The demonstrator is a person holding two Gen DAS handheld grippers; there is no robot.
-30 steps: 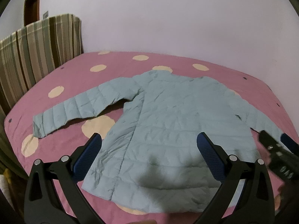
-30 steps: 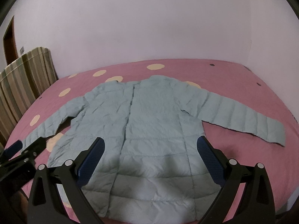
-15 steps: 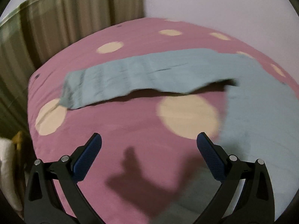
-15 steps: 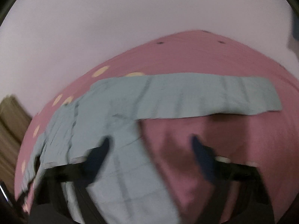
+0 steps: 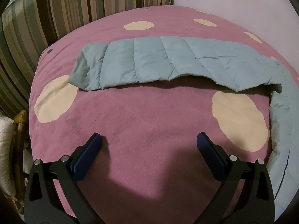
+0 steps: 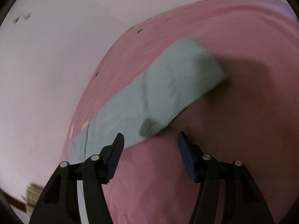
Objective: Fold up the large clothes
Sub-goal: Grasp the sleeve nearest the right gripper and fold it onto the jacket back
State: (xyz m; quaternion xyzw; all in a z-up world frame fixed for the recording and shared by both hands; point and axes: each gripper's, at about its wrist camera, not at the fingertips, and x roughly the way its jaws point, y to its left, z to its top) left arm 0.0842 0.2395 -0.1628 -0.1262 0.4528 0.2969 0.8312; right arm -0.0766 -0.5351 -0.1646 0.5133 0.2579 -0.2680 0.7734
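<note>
A light blue quilted jacket lies spread flat on a pink bed. In the left wrist view its left sleeve (image 5: 158,63) stretches across the bed, cuff at the left, and the body's edge (image 5: 284,130) shows at the far right. My left gripper (image 5: 149,143) is open and empty, low over the bare blanket in front of the sleeve. In the right wrist view, which is blurred, the other sleeve (image 6: 168,93) runs diagonally, cuff at the upper right. My right gripper (image 6: 150,140) is open and empty, just in front of the sleeve's lower edge.
The pink blanket (image 5: 149,115) has cream dots. A striped curtain (image 5: 56,9) hangs behind the bed's left side. A wooden chair with a white cloth (image 5: 7,149) stands at the bed's left edge. A pale wall (image 6: 56,56) backs the bed.
Both grippers moved apart from over the jacket's hem: the left swung out and down toward the left sleeve, the right toward the right sleeve. Both stayed open.
</note>
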